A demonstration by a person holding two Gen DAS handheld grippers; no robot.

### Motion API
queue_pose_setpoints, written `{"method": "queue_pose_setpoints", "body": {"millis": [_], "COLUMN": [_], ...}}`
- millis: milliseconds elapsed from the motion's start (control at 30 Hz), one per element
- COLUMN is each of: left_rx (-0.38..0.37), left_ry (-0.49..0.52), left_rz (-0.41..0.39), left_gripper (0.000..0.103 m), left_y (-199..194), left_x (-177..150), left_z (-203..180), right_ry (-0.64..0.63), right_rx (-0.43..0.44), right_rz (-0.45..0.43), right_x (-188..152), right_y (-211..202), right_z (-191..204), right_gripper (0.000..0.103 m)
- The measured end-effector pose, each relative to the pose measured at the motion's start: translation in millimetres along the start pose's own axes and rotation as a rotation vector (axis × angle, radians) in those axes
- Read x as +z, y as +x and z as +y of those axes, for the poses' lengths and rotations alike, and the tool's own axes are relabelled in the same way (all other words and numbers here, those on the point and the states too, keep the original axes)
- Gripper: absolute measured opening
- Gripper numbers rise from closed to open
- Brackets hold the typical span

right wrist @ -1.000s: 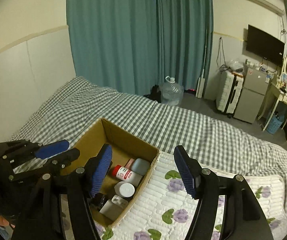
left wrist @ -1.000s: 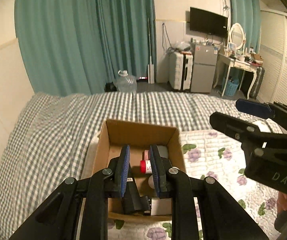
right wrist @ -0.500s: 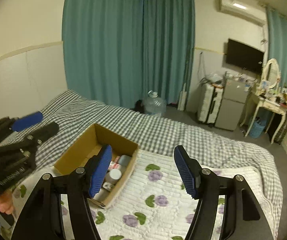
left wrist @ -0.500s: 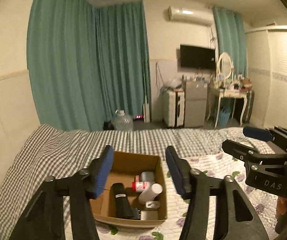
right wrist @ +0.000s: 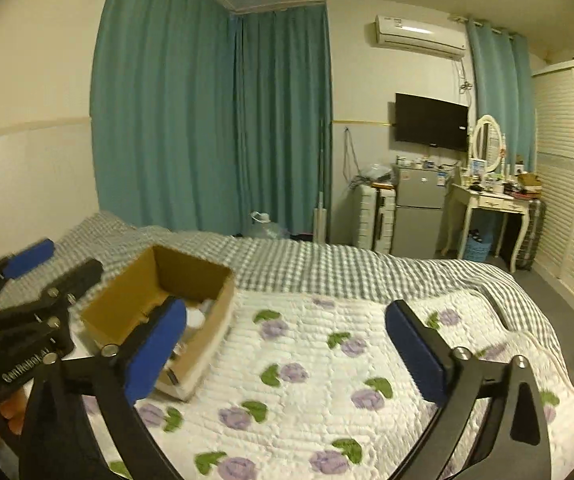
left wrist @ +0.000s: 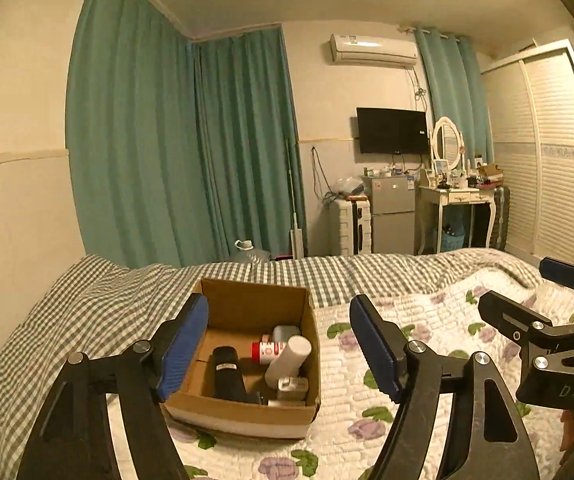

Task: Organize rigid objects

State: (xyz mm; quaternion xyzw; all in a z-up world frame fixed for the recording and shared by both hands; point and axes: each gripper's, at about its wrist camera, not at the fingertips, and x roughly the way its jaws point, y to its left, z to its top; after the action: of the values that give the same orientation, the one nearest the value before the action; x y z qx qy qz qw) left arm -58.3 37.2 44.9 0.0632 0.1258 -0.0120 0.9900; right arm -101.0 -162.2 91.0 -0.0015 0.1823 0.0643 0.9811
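Note:
An open cardboard box (left wrist: 247, 304) sits on the bed and holds a black case (left wrist: 227, 376), a red-capped white bottle (left wrist: 271, 349), a white tube (left wrist: 289, 360) and other small containers. My left gripper (left wrist: 279, 344) is open and empty, raised in front of the box. My right gripper (right wrist: 287, 348) is open and empty over the floral quilt (right wrist: 307, 380), to the right of the box (right wrist: 135, 304). Each gripper shows at the edge of the other's view, the right one (left wrist: 527, 300) and the left one (right wrist: 47, 264).
The bed has a grey checked cover (left wrist: 87, 300) to the left and behind. Beyond it stand teal curtains (left wrist: 167, 160), a water jug (left wrist: 247, 252), a suitcase (left wrist: 349, 226), a small fridge (left wrist: 391, 212), a dressing table (left wrist: 459, 196) and a wardrobe (left wrist: 547, 160).
My left gripper opened, leaving the black case in the box, and pulled up and back. My right gripper also rose and drew back, staying open.

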Motion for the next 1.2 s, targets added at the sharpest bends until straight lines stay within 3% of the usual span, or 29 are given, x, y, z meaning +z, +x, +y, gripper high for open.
{"method": "queue_pose_setpoints", "body": {"millis": [200, 400, 1200], "left_rx": [0.002, -0.01, -0.04], "left_ry": [-0.019, -0.011, -0.037], "left_rz": [0.016, 0.059, 0.138], "left_gripper": [0.077, 0.077, 0.077], "left_y": [-2.8, -0.3, 10.6], "left_x": [-7.7, -22.8, -31.1], "left_z": [7.5, 5.4, 10.5], "right_ry": [0.056, 0.049, 0.037], "right_rx": [-0.04, -0.064, -0.072], "right_rz": [0.014, -0.001, 0.065], "right_x": [-22.3, -22.3, -34.9], "right_y": [3.8, 3.6, 17.6], "right_z": [-9.2, -6.0, 4.2], "right_gripper": [0.103, 0.103, 0.103]}}
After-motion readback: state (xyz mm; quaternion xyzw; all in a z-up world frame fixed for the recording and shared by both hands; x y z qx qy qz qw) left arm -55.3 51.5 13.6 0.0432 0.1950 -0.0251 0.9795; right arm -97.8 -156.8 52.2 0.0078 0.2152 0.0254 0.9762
